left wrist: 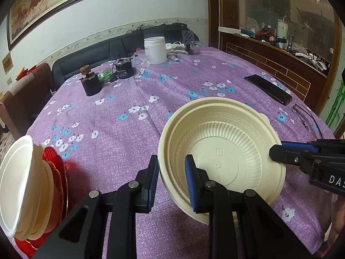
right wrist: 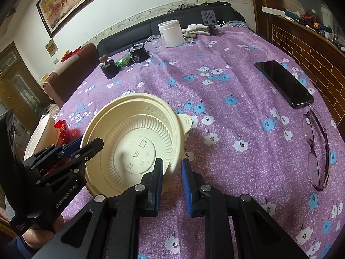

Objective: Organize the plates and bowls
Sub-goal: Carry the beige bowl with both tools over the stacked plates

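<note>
The left tongs (left wrist: 170, 180) straddle the near rim of a cream bowl (left wrist: 220, 151), one blue pad outside the wall and one inside, pinching it. The right tongs (right wrist: 171, 183) grip the opposite edge of the same bowl the same way, with the rim running between their blue pads. Held from both sides, the bowl is tilted and lifted off the bench (left wrist: 129, 129), its ribbed inside and embossed bottom facing up; a second rim shows just outside the first, so it looks like two nested bowls, and a small tab (right wrist: 186, 122) sticks out from the edge.

To the left, at the bench edge, a stack of cream bowls (left wrist: 19, 185) leans on its side against red plates (left wrist: 58, 172).

Farther out on the purple flowered cloth, a black phone (right wrist: 284, 83) and a pair of glasses (right wrist: 317, 149) lie to the right. At the far side stand a white jar (left wrist: 155, 50), two dark round containers (left wrist: 124, 70) and a small phone stand (right wrist: 209, 21).
</note>
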Demonstrator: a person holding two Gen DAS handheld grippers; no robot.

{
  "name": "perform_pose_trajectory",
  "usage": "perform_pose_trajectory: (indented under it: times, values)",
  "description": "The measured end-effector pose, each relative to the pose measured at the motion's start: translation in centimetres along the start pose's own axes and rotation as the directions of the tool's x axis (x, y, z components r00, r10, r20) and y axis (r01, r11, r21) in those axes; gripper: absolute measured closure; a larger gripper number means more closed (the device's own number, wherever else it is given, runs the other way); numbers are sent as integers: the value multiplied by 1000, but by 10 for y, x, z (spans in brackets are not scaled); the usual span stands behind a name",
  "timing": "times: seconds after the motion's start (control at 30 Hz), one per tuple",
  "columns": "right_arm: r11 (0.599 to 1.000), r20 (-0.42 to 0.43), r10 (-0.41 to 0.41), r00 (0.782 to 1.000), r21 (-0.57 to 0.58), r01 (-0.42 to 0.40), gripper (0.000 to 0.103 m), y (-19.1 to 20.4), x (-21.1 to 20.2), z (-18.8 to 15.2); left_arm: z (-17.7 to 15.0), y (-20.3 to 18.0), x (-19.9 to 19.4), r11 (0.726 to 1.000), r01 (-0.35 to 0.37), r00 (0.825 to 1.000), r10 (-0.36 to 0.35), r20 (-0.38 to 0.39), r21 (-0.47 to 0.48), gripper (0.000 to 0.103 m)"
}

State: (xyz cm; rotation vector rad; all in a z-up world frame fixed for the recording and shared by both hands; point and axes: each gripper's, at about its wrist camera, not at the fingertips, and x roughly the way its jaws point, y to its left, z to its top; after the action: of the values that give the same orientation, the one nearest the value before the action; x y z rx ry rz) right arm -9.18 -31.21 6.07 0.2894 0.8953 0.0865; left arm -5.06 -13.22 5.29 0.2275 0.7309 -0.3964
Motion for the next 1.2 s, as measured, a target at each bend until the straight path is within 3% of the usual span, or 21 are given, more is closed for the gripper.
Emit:
perform_pose_trajectory:
  times: [1.2]
  values:
    - [992,50,34,998,-124,-27,84,58,-13,27,7,41,-41,992,-99,987,107,116,-78,79]
